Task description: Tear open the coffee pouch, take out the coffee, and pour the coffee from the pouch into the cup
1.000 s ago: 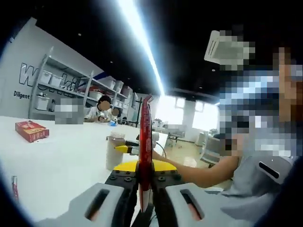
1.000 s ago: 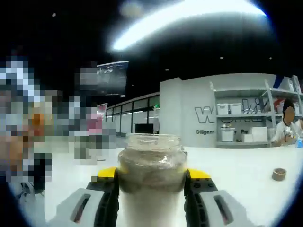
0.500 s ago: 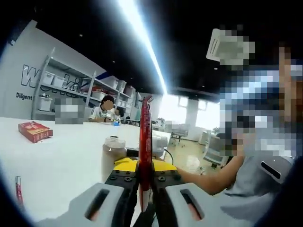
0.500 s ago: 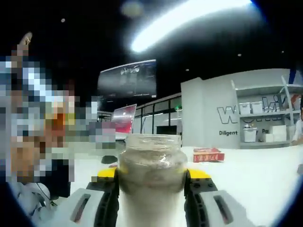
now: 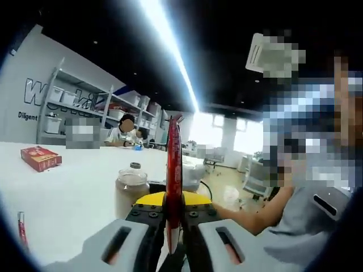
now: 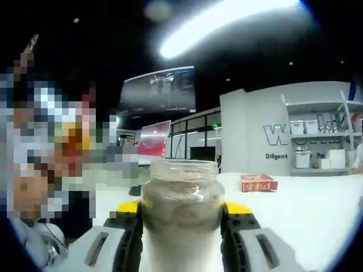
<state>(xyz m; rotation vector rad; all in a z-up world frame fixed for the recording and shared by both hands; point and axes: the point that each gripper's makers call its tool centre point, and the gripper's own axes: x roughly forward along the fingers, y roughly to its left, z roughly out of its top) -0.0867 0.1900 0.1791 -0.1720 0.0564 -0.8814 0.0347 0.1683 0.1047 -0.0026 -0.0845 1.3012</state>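
Note:
A red coffee pouch (image 5: 173, 170) stands edge-on and upright in the left gripper view, with my left gripper (image 5: 173, 218) shut on its lower edge. Just left of and beyond the pouch is a clear glass jar (image 5: 131, 191) with an open mouth and brownish contents. My right gripper (image 5: 152, 198), seen by its yellow front, grips that jar low down. In the right gripper view the jar (image 6: 181, 195) stands upright between the jaws of my right gripper (image 6: 181, 226), which is shut on its sides.
A white table (image 5: 68, 192) spreads out to the left, with a red box (image 5: 39, 157) lying on it, the same red box (image 6: 258, 182) being in the right gripper view. A small red strip (image 5: 21, 229) lies near the table's edge. A person's forearm (image 5: 249, 212) reaches in from the right.
The jar, held in my right gripper, has shifted left and slightly lower beside the pouch. The right gripper view has swung, bringing the red box into sight. The pouch stays clamped.

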